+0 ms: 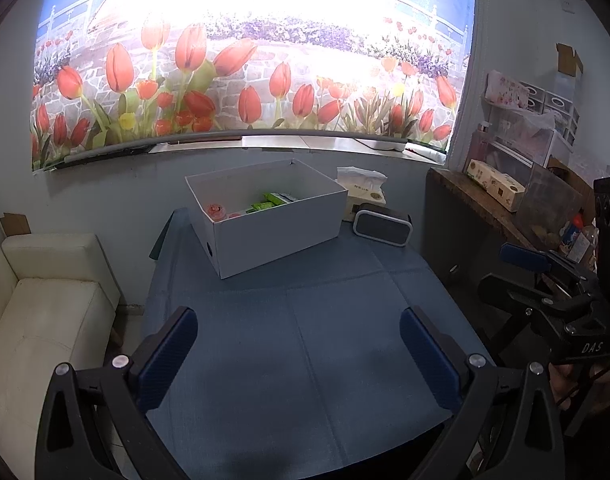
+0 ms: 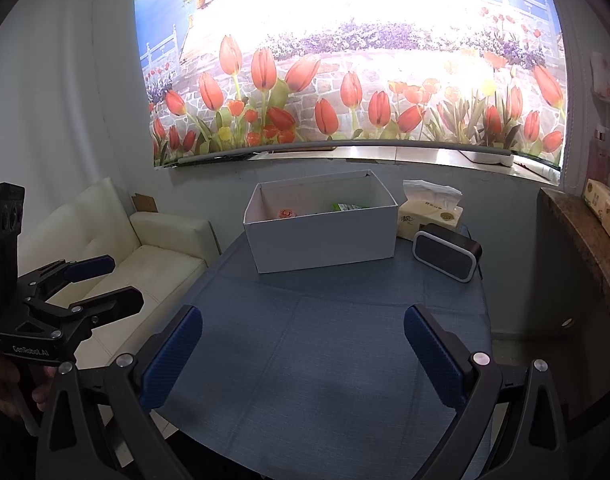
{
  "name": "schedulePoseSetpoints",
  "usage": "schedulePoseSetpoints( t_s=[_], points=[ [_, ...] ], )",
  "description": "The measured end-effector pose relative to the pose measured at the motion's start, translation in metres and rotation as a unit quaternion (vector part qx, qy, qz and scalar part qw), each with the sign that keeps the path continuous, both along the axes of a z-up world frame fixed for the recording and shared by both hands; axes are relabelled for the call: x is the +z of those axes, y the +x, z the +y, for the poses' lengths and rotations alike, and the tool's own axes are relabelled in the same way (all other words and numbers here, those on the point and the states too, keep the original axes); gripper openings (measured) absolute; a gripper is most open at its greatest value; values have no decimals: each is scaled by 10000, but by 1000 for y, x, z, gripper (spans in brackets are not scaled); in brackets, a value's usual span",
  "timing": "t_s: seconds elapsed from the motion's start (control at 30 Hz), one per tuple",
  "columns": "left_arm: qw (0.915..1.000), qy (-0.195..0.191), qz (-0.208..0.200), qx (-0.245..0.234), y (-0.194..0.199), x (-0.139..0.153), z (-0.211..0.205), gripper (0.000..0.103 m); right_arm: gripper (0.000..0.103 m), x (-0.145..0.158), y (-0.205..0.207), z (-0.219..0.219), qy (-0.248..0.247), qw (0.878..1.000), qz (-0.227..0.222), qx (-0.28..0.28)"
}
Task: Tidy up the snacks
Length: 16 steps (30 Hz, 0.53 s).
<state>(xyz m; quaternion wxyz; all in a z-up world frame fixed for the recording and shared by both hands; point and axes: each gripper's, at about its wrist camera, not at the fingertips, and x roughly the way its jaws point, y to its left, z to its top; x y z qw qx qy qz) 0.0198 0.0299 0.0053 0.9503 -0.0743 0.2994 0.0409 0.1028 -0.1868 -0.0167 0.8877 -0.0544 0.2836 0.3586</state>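
A white cardboard box (image 1: 281,236) (image 2: 325,240) stands at the far side of the blue-clothed table (image 1: 305,340) (image 2: 325,340). Inside it lie green snack packets (image 1: 275,201) (image 2: 347,207) and a pink round snack (image 1: 215,211) (image 2: 287,213). My left gripper (image 1: 299,344) hovers open over the near part of the cloth with nothing between its blue pads. My right gripper (image 2: 303,344) is likewise open and empty, well short of the box. Each gripper shows in the other's view, the right gripper (image 1: 517,272) at the right edge and the left gripper (image 2: 105,284) at the left edge.
A tissue box (image 1: 365,192) (image 2: 431,212) and a dark speaker (image 1: 381,226) (image 2: 445,254) sit right of the white box. A cream sofa (image 1: 45,312) (image 2: 145,260) stands left of the table. A cluttered wooden shelf (image 1: 505,200) is at the right, under a tulip mural.
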Motion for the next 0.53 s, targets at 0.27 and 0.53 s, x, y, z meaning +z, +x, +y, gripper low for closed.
schedulePoseSetpoints(
  t_s=[0.27, 0.53],
  points=[
    [10000, -16, 1, -13, 1, 0, 0, 103, 103, 0, 0, 0, 2, 10000, -34, 7],
    [9999, 51, -98, -66, -2, 3, -5, 103, 103, -1, -1, -1, 2, 10000, -6, 14]
  ],
)
